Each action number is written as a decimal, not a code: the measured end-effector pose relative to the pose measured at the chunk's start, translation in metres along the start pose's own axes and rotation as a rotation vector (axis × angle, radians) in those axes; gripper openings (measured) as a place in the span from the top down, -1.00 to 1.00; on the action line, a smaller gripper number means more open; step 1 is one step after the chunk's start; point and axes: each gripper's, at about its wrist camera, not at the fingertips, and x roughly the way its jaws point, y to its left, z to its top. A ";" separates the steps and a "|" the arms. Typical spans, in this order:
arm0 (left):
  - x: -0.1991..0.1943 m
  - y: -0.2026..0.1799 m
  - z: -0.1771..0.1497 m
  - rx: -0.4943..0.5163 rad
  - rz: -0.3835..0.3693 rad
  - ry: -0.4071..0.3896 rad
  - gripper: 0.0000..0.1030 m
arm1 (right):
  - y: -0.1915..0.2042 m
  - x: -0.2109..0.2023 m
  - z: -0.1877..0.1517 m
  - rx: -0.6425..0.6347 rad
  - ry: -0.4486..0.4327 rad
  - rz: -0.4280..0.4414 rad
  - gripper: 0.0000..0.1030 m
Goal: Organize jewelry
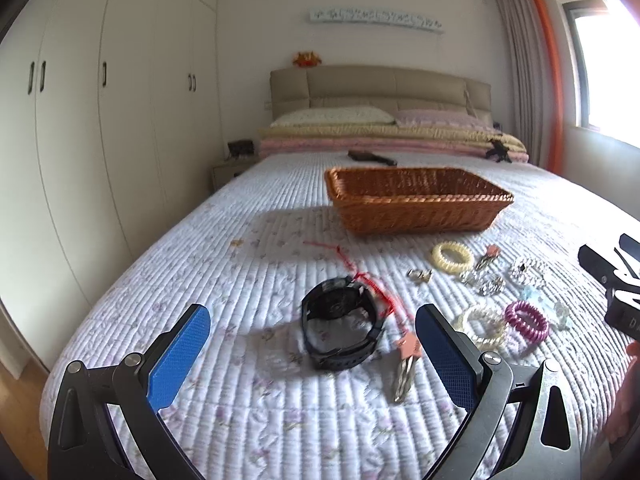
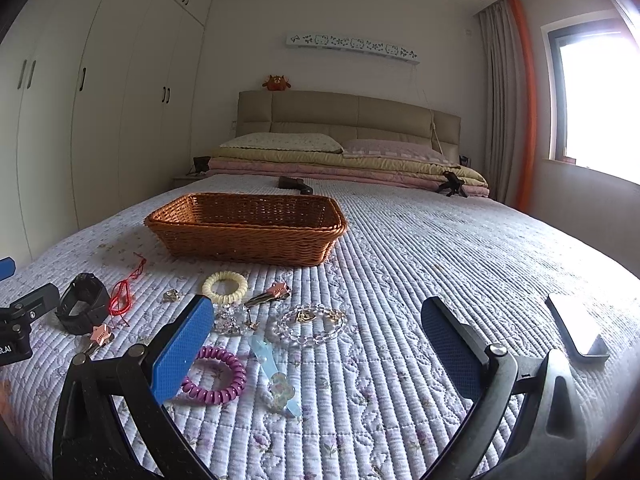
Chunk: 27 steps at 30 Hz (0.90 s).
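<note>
Seemingly nothing has been sorted yet: the left gripper [image 1: 312, 344] hangs wide open and empty over the bed [image 1: 224, 264], its fingers framing the black watch [image 1: 340, 326], which lies touching a red cord [image 1: 360, 276], with a pink-star clip [image 1: 406, 364] just beside it. Right of these, the cream coil [image 2: 225, 286], purple coil [image 2: 214, 376], bead bracelet [image 2: 312, 326] and blue clip [image 2: 276, 380] lie scattered before the basket [image 2: 248, 240], which looks empty, while the right gripper [image 2: 316, 344] is likewise spread wide and empty, and a phone [image 2: 576, 330] lies far right. Judging by the framing, the step in hand is picking up the watch, which calls for lowering, closing on its band without snagging the cord, then carrying it to the basket.
</note>
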 end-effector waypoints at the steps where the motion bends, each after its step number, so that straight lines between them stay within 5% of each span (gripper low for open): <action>1: 0.001 0.008 0.001 0.001 -0.032 0.040 -0.98 | -0.004 0.001 0.003 -0.007 0.011 -0.001 -0.93; 8: 0.014 0.047 0.006 -0.074 -0.154 0.173 -0.98 | -0.032 0.008 0.022 0.007 0.061 0.049 -0.71; 10: 0.028 0.054 0.009 -0.141 -0.201 0.221 -0.83 | -0.038 0.016 0.022 0.019 0.088 0.077 -0.48; 12: 0.043 0.057 0.009 -0.189 -0.242 0.271 -0.49 | -0.042 0.026 0.020 -0.013 0.132 0.059 -0.03; 14: 0.054 0.058 0.007 -0.220 -0.247 0.308 -0.44 | -0.051 0.032 0.020 -0.047 0.159 0.003 0.03; 18: 0.066 0.058 0.006 -0.242 -0.255 0.323 -0.15 | -0.070 0.055 0.022 0.028 0.255 0.093 0.11; 27: 0.085 0.047 0.009 -0.244 -0.248 0.382 -0.12 | -0.038 0.128 0.010 -0.012 0.454 0.158 0.39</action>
